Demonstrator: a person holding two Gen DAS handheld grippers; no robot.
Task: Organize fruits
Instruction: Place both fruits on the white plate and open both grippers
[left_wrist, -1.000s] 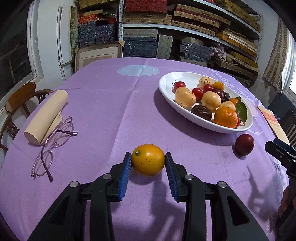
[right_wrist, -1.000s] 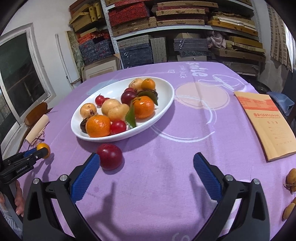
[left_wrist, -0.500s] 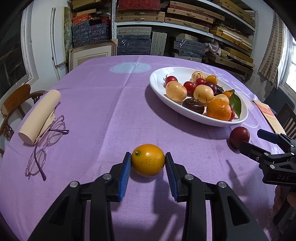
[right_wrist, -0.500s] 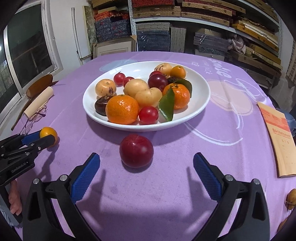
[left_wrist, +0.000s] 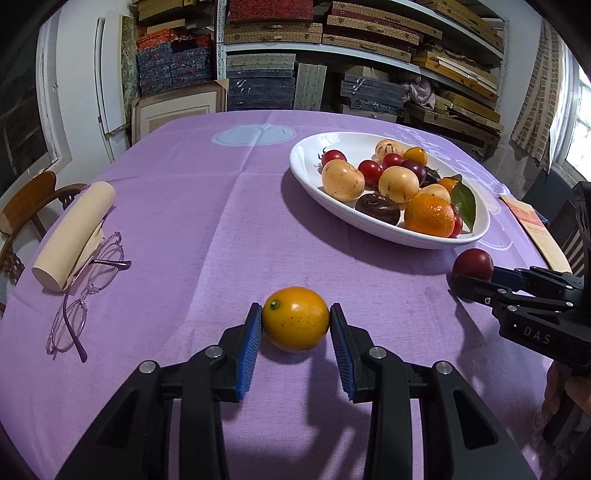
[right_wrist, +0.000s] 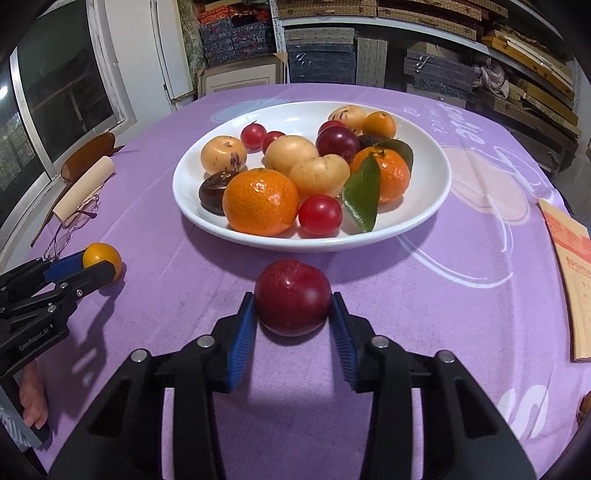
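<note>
A white oval dish (right_wrist: 424, 192) full of oranges, plums, cherry tomatoes and pale fruits stands mid-table on the purple cloth (left_wrist: 207, 206). Just in front of it a dark red plum (right_wrist: 291, 308) rests on the cloth, and my right gripper (right_wrist: 293, 299) is closing on it, blue pads touching both its sides. Further left, my left gripper (left_wrist: 295, 312) is shut on a small yellow-orange citrus (left_wrist: 295, 325), which sits on the cloth. The left wrist view shows the plum (left_wrist: 472, 264) at the right gripper's tip (left_wrist: 476, 282). The right wrist view shows the citrus (right_wrist: 107, 256) in the left gripper (right_wrist: 92, 264).
Purple-framed glasses (left_wrist: 85, 284) and a cream roll (left_wrist: 74, 236) lie at the table's left edge, near a wooden chair (left_wrist: 26, 199). An orange booklet (right_wrist: 569, 273) lies at the right edge. Shelves stacked with boxes stand behind the table.
My right gripper swung left to the plum and came in around it, then its wide-open jaws narrowed onto it. The left gripper kept still on the citrus.
</note>
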